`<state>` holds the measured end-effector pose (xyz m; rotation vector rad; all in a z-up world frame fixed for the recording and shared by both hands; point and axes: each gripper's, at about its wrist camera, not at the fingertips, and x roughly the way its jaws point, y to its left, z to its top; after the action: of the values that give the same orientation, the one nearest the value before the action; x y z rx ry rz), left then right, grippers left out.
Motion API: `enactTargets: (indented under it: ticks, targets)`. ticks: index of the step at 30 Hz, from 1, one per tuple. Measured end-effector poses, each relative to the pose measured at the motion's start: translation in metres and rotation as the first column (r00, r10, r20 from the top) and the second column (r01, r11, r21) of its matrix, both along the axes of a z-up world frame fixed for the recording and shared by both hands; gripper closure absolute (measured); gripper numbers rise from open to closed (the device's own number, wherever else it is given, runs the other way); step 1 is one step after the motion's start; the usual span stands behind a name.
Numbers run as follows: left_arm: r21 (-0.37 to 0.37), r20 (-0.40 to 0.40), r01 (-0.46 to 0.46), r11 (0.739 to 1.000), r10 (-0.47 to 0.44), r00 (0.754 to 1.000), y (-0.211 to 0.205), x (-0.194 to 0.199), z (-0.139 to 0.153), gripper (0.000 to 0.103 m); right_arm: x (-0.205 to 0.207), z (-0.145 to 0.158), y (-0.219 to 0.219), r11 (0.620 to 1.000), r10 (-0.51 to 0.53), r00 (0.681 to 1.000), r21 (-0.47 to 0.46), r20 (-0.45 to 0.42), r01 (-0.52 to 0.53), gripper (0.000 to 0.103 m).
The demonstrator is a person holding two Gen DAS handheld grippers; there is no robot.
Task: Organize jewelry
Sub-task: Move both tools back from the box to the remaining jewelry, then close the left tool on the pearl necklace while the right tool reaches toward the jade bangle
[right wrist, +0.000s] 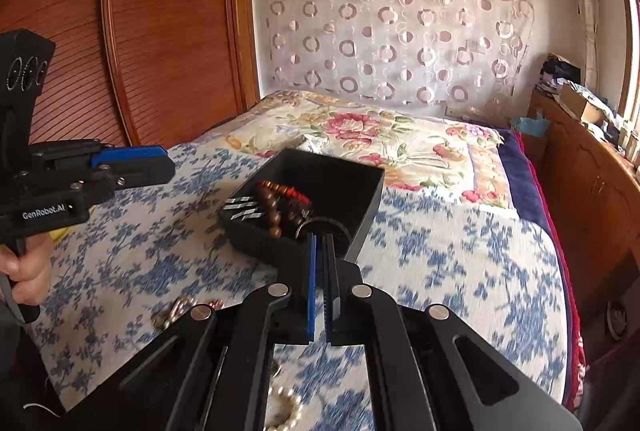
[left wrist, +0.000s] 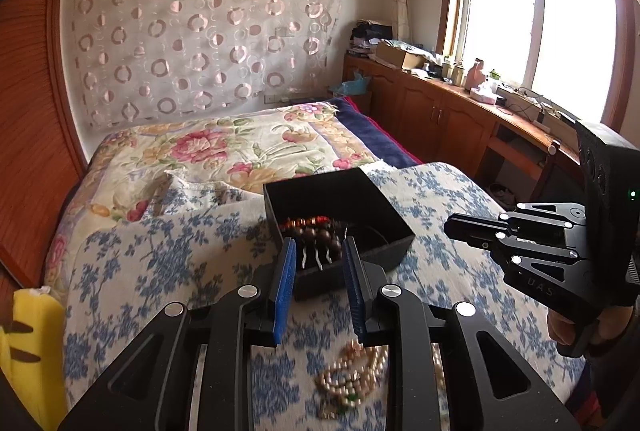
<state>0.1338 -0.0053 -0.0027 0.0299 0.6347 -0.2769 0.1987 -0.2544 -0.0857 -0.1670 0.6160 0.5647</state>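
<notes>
A black open box (left wrist: 394,219) sits on the blue-flowered cloth; it also shows in the right wrist view (right wrist: 372,187). It holds dark wooden bead bracelets (left wrist: 320,235) (right wrist: 272,207), silver hair clips (right wrist: 244,211) and a dark ring (right wrist: 320,225). My left gripper (left wrist: 318,251) is open and empty, just in front of the box's near wall. A pearl necklace (left wrist: 356,375) lies on the cloth beneath it, and shows partly in the right wrist view (right wrist: 288,407). My right gripper (right wrist: 321,243) is shut, with nothing visible between its pads, tips at the box's near corner.
The cloth (left wrist: 160,271) covers a raised surface on a bed with a floral quilt (left wrist: 224,147). A wooden wardrobe (right wrist: 160,31) stands at left, and a cluttered wooden cabinet (left wrist: 440,103) under the window at right. A yellow object (left wrist: 32,347) lies at the left edge.
</notes>
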Motion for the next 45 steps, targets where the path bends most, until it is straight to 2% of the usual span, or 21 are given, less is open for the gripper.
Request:
enactTargets:
  ticks: [2, 5, 16, 19, 23, 29, 32, 37, 42, 45]
  targets:
    - [0.002, -0.001, -0.002, 1.0, 0.002, 1.0, 0.001, -0.011, -0.001, 0.08, -0.008, -0.003, -0.004, 1.0, -0.007, 1.0, 0.01, -0.002, 0.007, 0.099]
    - [0.002, -0.011, -0.007, 1.0, 0.008, 1.0, 0.003, -0.024, -0.008, 0.073, -0.017, -0.007, -0.004, 1.0, -0.01, 1.0, 0.01, -0.011, 0.011, 0.099]
    - [-0.005, -0.087, -0.017, 1.0, 0.017, 0.996, -0.002, -0.058, -0.044, 0.072, -0.053, -0.032, -0.017, 1.0, -0.011, 0.998, -0.012, -0.059, 0.01, 0.099]
    - [0.002, -0.111, -0.007, 1.0, 0.007, 0.994, -0.003, -0.065, -0.055, 0.066, -0.059, -0.043, -0.026, 1.0, -0.024, 0.996, 0.006, -0.091, 0.025, 0.099]
    - [0.013, -0.145, -0.012, 1.0, 0.014, 0.989, 0.002, -0.069, -0.069, 0.065, -0.064, -0.054, -0.032, 0.999, -0.032, 0.992, 0.019, -0.125, 0.035, 0.099]
    - [0.02, -0.186, -0.035, 0.999, 0.038, 0.982, 0.011, -0.055, -0.082, 0.066, -0.069, -0.063, -0.028, 1.0, -0.025, 0.989, 0.008, -0.143, 0.026, 0.099]
    - [0.023, -0.197, -0.029, 0.999, 0.033, 0.98, 0.011, -0.044, -0.085, 0.066, -0.074, -0.065, -0.026, 1.0, -0.02, 0.99, -0.001, -0.142, 0.02, 0.091]
    - [0.011, -0.23, -0.021, 1.0, 0.023, 0.973, 0.012, -0.025, -0.092, 0.066, -0.081, -0.07, -0.03, 1.0, -0.028, 0.988, -0.006, -0.149, 0.027, 0.09]
    - [-0.011, -0.265, -0.005, 1.0, 0.001, 0.964, 0.008, -0.01, -0.099, 0.077, -0.082, -0.078, -0.039, 0.999, -0.048, 0.985, -0.002, -0.166, 0.048, 0.09]
    - [0.007, -0.27, -0.003, 1.0, 0.005, 0.963, 0.005, -0.006, -0.103, 0.078, -0.082, -0.079, -0.042, 0.999, -0.05, 0.984, 0.01, -0.171, 0.053, 0.09]
